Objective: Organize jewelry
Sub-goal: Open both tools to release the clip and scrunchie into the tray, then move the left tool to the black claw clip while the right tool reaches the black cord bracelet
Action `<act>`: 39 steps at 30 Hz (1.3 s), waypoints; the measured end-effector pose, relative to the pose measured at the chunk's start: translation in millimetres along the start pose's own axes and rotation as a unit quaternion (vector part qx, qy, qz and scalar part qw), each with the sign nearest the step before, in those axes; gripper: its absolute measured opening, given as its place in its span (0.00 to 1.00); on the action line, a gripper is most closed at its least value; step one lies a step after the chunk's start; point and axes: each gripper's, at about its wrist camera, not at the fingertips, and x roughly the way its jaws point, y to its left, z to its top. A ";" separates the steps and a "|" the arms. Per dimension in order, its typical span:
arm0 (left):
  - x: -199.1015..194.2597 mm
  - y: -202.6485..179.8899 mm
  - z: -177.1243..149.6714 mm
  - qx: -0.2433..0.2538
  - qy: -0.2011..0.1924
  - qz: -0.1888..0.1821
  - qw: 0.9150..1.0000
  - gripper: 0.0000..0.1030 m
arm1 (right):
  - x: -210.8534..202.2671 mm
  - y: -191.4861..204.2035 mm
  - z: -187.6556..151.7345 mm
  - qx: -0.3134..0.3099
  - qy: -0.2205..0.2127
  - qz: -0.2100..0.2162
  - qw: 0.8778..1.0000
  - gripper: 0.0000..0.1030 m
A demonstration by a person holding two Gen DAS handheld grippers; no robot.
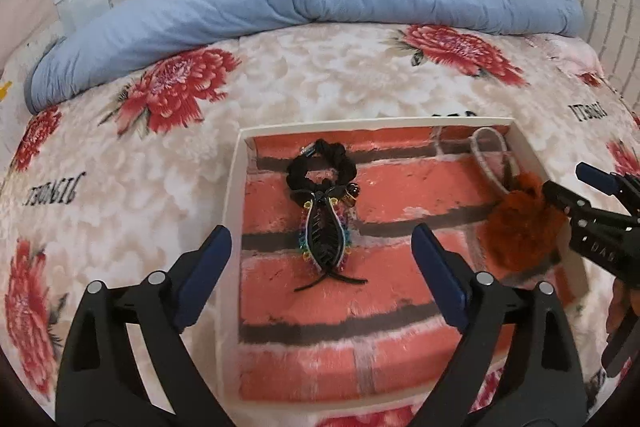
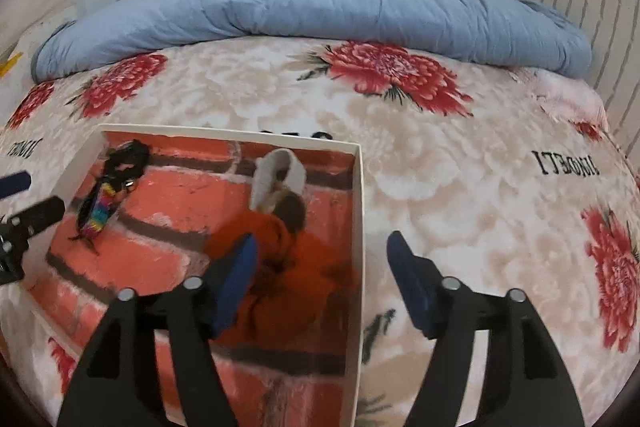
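Item: shallow white box (image 1: 234, 187), brick-print lining, on the flowered bedspread (image 1: 340, 83) of the bed. Contents: black scrunchie (image 1: 320, 163) and rainbow-edged hair claw (image 1: 325, 239) near the far left corner; white band (image 2: 280, 171) and orange pom-pom (image 2: 276, 263) along the right wall. Left tool (image 1: 322, 247) released, empty, above the claw. Right tool (image 2: 320, 259) released, straddling the right wall, one pad beside the pom-pom. Risk: that pad might snag the fluff, or nudge the light box across soft bedding

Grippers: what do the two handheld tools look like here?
Both the left gripper and right gripper have black plastic arms with triangular cutouts, silver round pivot pins and dark blue fingertip pads. White lettering marks the right one's arm.
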 end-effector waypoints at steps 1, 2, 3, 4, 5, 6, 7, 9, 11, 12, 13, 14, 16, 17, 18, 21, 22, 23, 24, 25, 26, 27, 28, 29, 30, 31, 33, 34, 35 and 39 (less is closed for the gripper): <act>-12.6 1.4 0.2 0.003 -0.008 0.006 1.000 0.91 | -7.4 -0.2 -0.2 -0.002 -0.004 0.001 1.000 0.76; -22.0 3.4 -0.6 0.005 -0.016 0.010 1.000 0.95 | -17.6 0.1 -1.3 -0.005 -0.009 0.001 1.000 0.79; -31.4 6.0 -1.7 0.006 -0.022 0.012 1.000 0.95 | -25.5 0.5 -2.8 -0.007 -0.012 0.002 1.000 0.82; -40.0 9.1 -3.2 0.005 -0.025 0.012 1.000 0.95 | -30.9 0.5 -3.8 -0.009 -0.013 0.002 1.000 0.84; -49.7 14.1 -6.1 0.002 -0.027 0.009 1.000 0.95 | -40.2 1.0 -6.6 -0.010 -0.015 0.002 1.000 0.84; -57.7 19.4 -8.9 -0.002 -0.028 0.006 1.000 0.95 | -44.2 1.2 -8.0 -0.011 -0.015 0.002 1.000 0.84; -68.0 25.8 -13.8 -0.006 -0.029 0.002 1.000 0.95 | -51.8 1.8 -12.2 -0.012 -0.015 0.002 1.000 0.84; -80.5 34.6 -21.1 -0.006 -0.032 0.009 0.999 0.95 | -60.3 2.8 -17.9 -0.016 -0.013 0.002 1.000 0.84; -95.9 44.8 -29.9 -0.005 -0.037 0.020 0.999 0.95 | -71.1 4.8 -25.1 -0.022 -0.015 -0.002 1.000 0.84; -102.9 50.3 -33.9 -0.007 -0.039 0.023 0.999 0.95 | -75.4 5.1 -27.8 -0.023 -0.015 -0.005 1.000 0.85; -109.6 56.2 -37.9 -0.010 -0.040 0.025 0.999 0.95 | -81.7 5.1 -31.9 -0.025 -0.016 -0.008 1.000 0.85; -116.7 62.6 -42.4 -0.015 -0.041 0.024 0.999 0.95 | -85.8 4.8 -34.3 -0.025 -0.017 -0.011 0.999 0.85; -128.0 72.5 -50.2 -0.022 -0.041 0.021 0.999 0.95 | -95.5 3.2 -40.5 -0.024 -0.018 -0.017 0.999 0.85; -135.8 78.8 -55.8 -0.023 -0.041 0.021 0.999 0.95 | -100.0 2.2 -43.4 -0.023 -0.019 -0.018 0.999 0.85; -139.6 81.2 -58.8 -0.022 -0.042 0.024 0.999 0.95 | -103.7 1.2 -46.0 -0.022 -0.019 -0.019 0.999 0.85; -156.8 91.3 -70.7 -0.021 -0.050 0.034 0.998 0.95 | -114.1 -3.2 -54.1 -0.015 -0.021 -0.018 0.999 0.85; -160.9 94.0 -74.1 -0.024 -0.051 0.032 0.998 0.95 | -117.1 -3.6 -56.9 -0.013 -0.022 -0.016 1.000 0.85; -165.8 97.7 -78.1 -0.029 -0.052 0.029 0.998 0.95 | -121.2 -4.1 -61.2 -0.011 -0.022 -0.015 1.000 0.85; -171.1 101.8 -83.0 -0.033 -0.054 0.026 0.998 0.95 | -124.2 -4.3 -64.8 -0.011 -0.022 -0.014 1.000 0.85; -175.5 104.5 -87.2 -0.035 -0.054 0.025 0.998 0.95 | -126.6 -4.2 -67.5 -0.011 -0.021 -0.014 1.000 0.85; -179.5 106.9 -91.3 -0.036 -0.055 0.026 0.998 0.95 | -130.8 -4.0 -72.5 -0.012 -0.022 -0.015 1.000 0.85; -183.2 108.9 -96.0 -0.036 -0.056 0.029 0.997 0.95 | -134.2 -3.8 -76.9 -0.012 -0.022 -0.016 1.000 0.85; -184.8 110.5 -99.0 -0.037 -0.057 0.032 0.997 0.95 | -137.3 -4.0 -81.0 -0.011 -0.022 -0.015 1.000 0.85; -187.7 112.8 -104.2 -0.037 -0.057 0.035 0.997 0.95 | -139.4 -4.3 -84.2 -0.010 -0.022 -0.015 1.000 0.85; -189.2 114.0 -108.0 -0.038 -0.056 0.038 0.997 0.95 | -142.6 -4.6 -89.2 -0.007 -0.022 -0.012 1.000 0.85; -191.7 117.0 -113.7 -0.040 -0.056 0.041 0.997 0.95 | -143.8 -4.4 -91.8 -0.005 -0.021 -0.011 1.000 0.85; -195.0 120.7 -121.6 -0.044 -0.055 0.040 0.997 0.95 | -146.6 -3.6 -101.2 0.002 -0.018 -0.007 1.000 0.85; -196.0 122.7 -125.2 -0.046 -0.053 0.040 0.997 0.95 | -147.2 -2.7 -105.4 0.004 -0.016 -0.005 1.000 0.85; -197.3 125.9 -131.1 -0.049 -0.052 0.038 0.997 0.95 | -146.9 -1.8 -111.2 0.006 -0.013 -0.003 1.000 0.85; -199.8 134.2 -147.6 -0.052 -0.046 0.041 0.997 0.95 | -145.5 4.4 -130.3 0.008 -0.005 -0.001 1.000 0.85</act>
